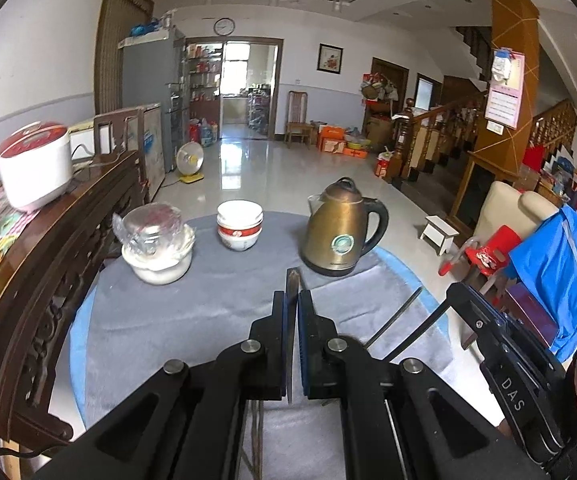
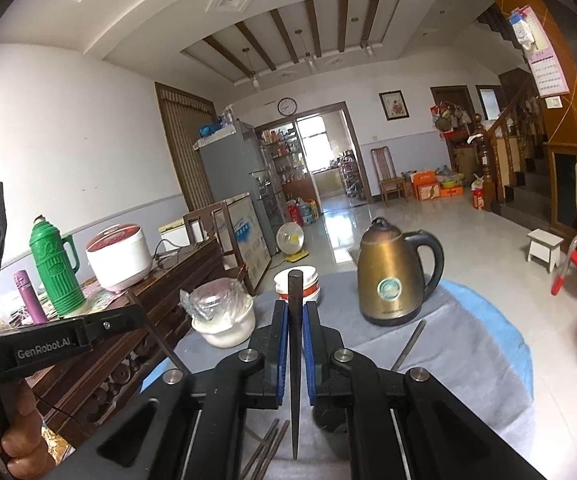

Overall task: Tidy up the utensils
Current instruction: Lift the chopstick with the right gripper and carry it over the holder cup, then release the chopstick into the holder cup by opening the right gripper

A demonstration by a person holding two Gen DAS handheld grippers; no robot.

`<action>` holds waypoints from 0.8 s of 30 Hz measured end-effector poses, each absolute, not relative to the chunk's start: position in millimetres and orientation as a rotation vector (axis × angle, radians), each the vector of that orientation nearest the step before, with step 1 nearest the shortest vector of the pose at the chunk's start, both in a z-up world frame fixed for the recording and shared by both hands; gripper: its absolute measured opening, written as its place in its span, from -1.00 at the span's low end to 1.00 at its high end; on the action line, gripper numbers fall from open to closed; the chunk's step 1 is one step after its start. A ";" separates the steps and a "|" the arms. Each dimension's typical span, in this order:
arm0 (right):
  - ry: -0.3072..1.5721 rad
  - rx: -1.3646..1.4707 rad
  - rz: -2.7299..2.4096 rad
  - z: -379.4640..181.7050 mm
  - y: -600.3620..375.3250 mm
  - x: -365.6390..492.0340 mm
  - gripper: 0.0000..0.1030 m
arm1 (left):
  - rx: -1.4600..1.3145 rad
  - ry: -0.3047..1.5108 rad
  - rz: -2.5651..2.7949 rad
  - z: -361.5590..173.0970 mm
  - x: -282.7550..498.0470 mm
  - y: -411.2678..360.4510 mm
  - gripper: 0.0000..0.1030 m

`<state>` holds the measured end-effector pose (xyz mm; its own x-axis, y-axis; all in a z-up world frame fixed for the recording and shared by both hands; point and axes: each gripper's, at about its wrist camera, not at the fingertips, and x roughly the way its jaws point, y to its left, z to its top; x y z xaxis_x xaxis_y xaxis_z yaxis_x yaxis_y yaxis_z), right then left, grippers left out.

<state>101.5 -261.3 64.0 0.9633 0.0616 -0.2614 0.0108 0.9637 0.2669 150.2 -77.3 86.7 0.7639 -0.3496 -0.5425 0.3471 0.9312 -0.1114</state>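
My left gripper (image 1: 291, 300) is shut on a dark chopstick (image 1: 292, 280) that points forward over the grey cloth. My right gripper (image 2: 296, 308) is shut on another dark chopstick (image 2: 294, 296), held above the table. One loose chopstick (image 1: 398, 316) lies on the cloth right of the left gripper; it also shows in the right wrist view (image 2: 410, 342). Several more chopsticks (image 2: 266, 454) lie on the cloth under the right gripper. The right gripper's body (image 1: 500, 360) shows at the right of the left wrist view, and the left gripper's body (image 2: 52, 340) at the left of the right wrist view.
On the round table's grey cloth (image 1: 192, 320) stand a bronze kettle (image 1: 338, 230), stacked red-and-white bowls (image 1: 239, 226) and a plastic-wrapped white bowl (image 1: 156, 244). A carved wooden sideboard (image 1: 48, 264) at left holds a rice cooker (image 1: 34, 164) and green thermos (image 2: 56, 272).
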 end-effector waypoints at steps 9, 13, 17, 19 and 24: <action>0.239 0.264 -0.008 78.0 -288.7 110.5 -0.84 | 0.018 0.562 -0.426 99.7 156.4 -112.9 -0.90; 0.240 0.270 -0.014 80.6 -301.2 119.3 -0.84 | 0.021 0.563 -0.441 101.7 164.2 -123.7 -0.90; 0.239 0.269 -0.019 84.2 -309.7 127.5 -0.84 | 0.021 0.557 -0.450 105.5 172.5 -133.2 -0.90; 0.238 0.264 -0.021 85.8 -312.6 133.2 -0.84 | 0.019 0.552 -0.453 108.0 178.7 -137.8 -0.90; 0.251 0.270 -0.018 84.6 -318.6 149.6 -0.84 | 0.005 0.561 -0.465 106.2 195.9 -148.7 -0.90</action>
